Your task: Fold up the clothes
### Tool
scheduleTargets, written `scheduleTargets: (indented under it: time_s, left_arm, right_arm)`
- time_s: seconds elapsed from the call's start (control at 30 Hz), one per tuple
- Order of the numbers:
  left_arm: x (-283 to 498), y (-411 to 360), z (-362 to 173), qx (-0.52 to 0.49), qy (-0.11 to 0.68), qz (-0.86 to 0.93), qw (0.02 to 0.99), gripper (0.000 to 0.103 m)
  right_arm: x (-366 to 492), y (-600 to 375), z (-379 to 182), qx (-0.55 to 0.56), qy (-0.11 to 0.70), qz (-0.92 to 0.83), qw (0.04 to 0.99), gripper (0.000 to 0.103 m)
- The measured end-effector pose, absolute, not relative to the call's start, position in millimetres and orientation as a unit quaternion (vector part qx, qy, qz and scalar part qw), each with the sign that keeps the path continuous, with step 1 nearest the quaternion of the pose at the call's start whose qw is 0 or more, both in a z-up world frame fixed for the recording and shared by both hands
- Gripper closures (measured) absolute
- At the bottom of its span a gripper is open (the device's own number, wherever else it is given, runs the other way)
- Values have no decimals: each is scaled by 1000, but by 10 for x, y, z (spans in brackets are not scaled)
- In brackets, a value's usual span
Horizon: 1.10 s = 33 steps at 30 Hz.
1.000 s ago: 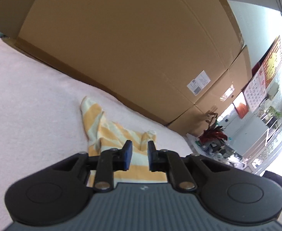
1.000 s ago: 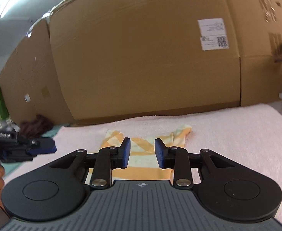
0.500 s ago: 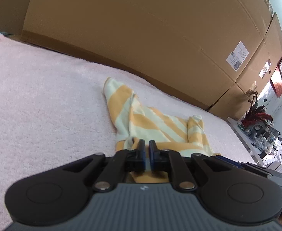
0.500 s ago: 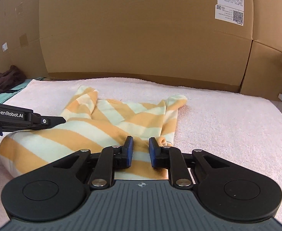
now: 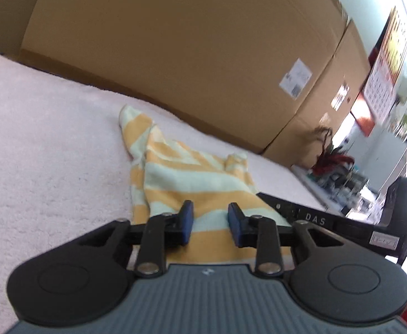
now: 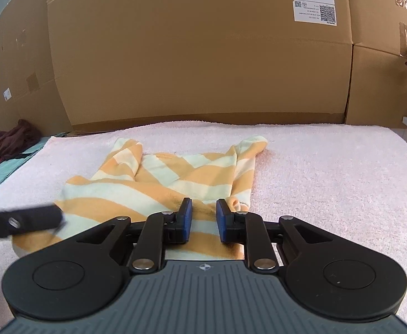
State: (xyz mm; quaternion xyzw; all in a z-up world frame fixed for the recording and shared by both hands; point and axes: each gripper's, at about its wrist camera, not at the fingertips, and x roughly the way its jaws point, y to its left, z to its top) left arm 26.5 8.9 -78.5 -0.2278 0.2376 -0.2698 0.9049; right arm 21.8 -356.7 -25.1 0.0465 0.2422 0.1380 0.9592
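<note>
Each claw has the same build. The left claw (image 5: pixel 210 220) has a ribbed grey housing at six o'clock carrying a small white emblem, flanked by two rounded black lobes, each with a shallow circular recess. Black link arms run forward from silver rivets to fingers (image 5: pixel 186 218) faced with blue pads. The right claw (image 6: pixel 203 220) matches it: grey ribbed body, a tiny cross-in-circle mark, four silver rivets, black linkages, blue-faced fingers (image 6: pixel 186 217). Seen from the left camera at three o'clock, the right claw's black side bar bears pale lettering reading "DAS", a small white-framed label and a green light.
</note>
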Motion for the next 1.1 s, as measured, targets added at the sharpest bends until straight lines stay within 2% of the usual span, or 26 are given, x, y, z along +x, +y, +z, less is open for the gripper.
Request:
scheduleTargets:
  time_s: [0.1, 0.2, 0.33, 0.5, 0.57, 0.63, 0.7, 0.83, 1.0, 1.1]
  left_arm:
    - [314, 179, -846, -257, 255, -275, 891, 72]
    - [231, 78, -815, -215, 236, -269, 909, 72]
    - [169, 14, -820, -192, 220, -261, 920, 72]
    - [110, 54, -846, -194, 208, -263, 922, 72]
    - [27, 63, -859, -191, 194, -262, 926, 70]
    - [-81, 93, -878, -189, 175, -273, 927, 63]
    - [-172, 158, -873, -195, 165, -277, 926, 65]
    - [-211, 348, -791, -240, 151, -258, 924, 66]
    - [77, 497, -931, -315, 228, -247, 888, 65]
    - [18, 451, -938, -303, 216, -230, 899, 56]
  right_arm:
    - [203, -3625, -259, 72, 240, 141, 958, 84]
    - [156, -3699, -242, 100, 228, 128, 960, 85]
    - [6, -3767, -109, 174, 191, 163, 952, 80]
    - [187, -3490, -154, 135, 237, 203, 941, 78]
    - [321, -3593, -294, 170, 259, 191, 931, 78]
    - [370, -3762, -353, 229, 268, 199, 914, 88]
    - [384, -3874, -412, 269, 271, 202, 902, 91]
    - [335, -3836, -398, 265, 267, 196, 905, 91]
    - [314, -3870, -414, 275, 260, 196, 905, 90]
    - [326, -3941, -452, 297, 259, 202, 897, 90]
